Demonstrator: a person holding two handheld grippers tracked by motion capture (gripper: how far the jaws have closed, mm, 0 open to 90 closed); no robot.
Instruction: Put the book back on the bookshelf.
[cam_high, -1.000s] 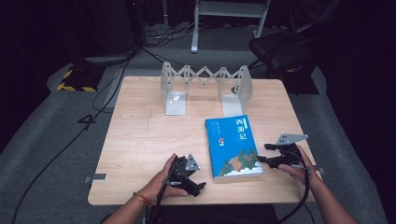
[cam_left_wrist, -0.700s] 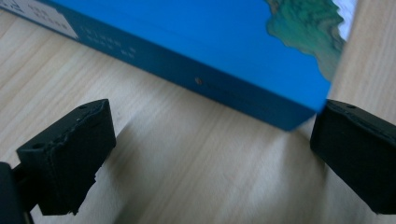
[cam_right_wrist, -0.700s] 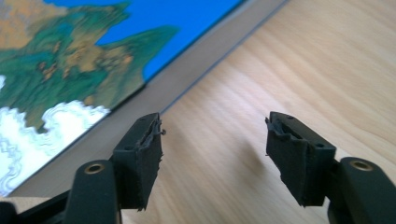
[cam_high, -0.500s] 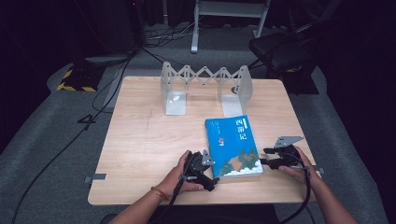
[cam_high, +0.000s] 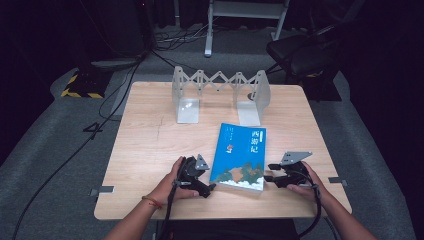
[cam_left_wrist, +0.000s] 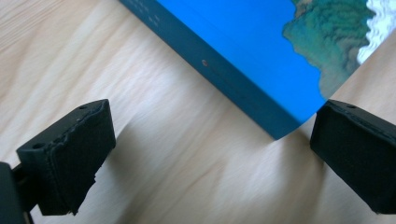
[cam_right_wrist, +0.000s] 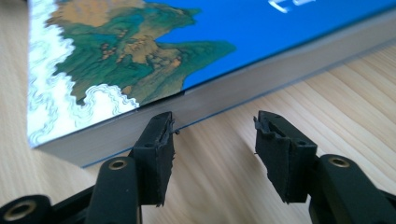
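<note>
Blue book (cam_high: 239, 156) flat near bench (cam_high: 150, 145) front edge: stiff, hefty, slick cover; best grip at fore-edge. Left gripper (cam_high: 209, 189) gapes empty at spine corner; right gripper (cam_high: 269, 172), jaws lately narrowed, half-open, empty.

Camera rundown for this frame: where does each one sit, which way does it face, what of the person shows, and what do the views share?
High view: fixed above the person's side, looking forward and down on the light wooden table; both forearms enter from below, left tongs and right tongs flanking the blue paperback book.
Left gripper view: rides the left tongs, low over the table, facing the book's spine corner; two black jaws, open.
Right gripper view: rides the right tongs, facing the book's page edge; jaws open.
Shared: book and tabletop.
</note>
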